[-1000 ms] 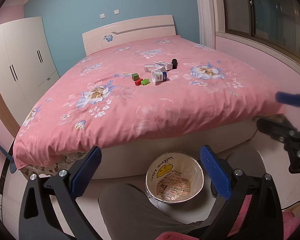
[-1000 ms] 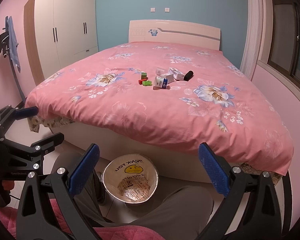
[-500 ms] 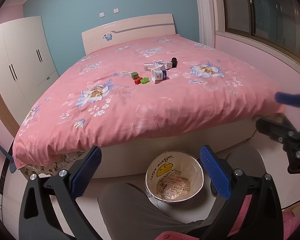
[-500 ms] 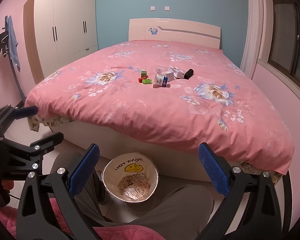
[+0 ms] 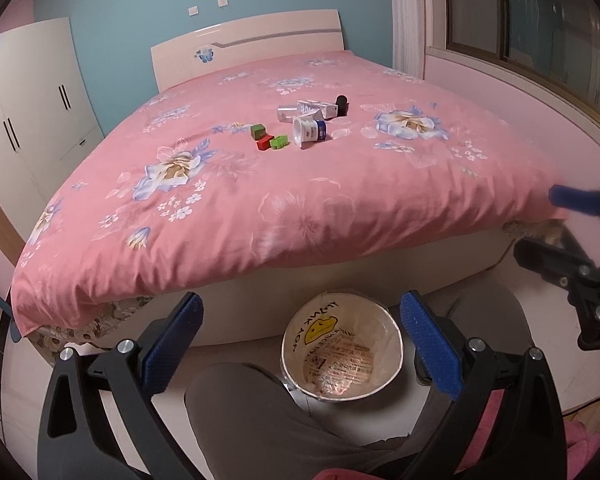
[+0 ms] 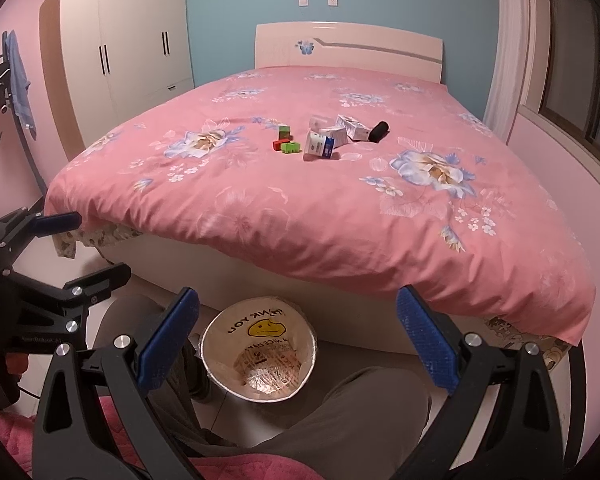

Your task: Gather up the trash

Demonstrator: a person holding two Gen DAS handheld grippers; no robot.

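Observation:
A cluster of trash lies mid-bed on the pink floral cover: a tipped white cup point(image 5: 309, 131) point(image 6: 318, 147), small white cartons point(image 5: 318, 107) point(image 6: 352, 127), a clear cup point(image 5: 287, 113), a black cylinder point(image 5: 341, 105) point(image 6: 379, 131) and small green and red blocks point(image 5: 269, 139) point(image 6: 285, 142). A lined waste bin point(image 5: 342, 354) point(image 6: 259, 350) stands on the floor at the bed's foot. My left gripper point(image 5: 300, 344) is open and empty, low above the bin. My right gripper point(image 6: 296, 338) is likewise open and empty, and also shows at the left view's right edge point(image 5: 556, 224).
The bed point(image 5: 260, 184) fills the middle of the room. A person's grey-trousered knees point(image 5: 252, 416) point(image 6: 364, 412) flank the bin. A white wardrobe point(image 6: 120, 52) stands at the left wall, and a window ledge point(image 5: 540, 76) runs along the right.
Both views have tipped slightly, so the bed and bin sit a touch lower in frame. Both grippers stay open and nothing on the bed has moved.

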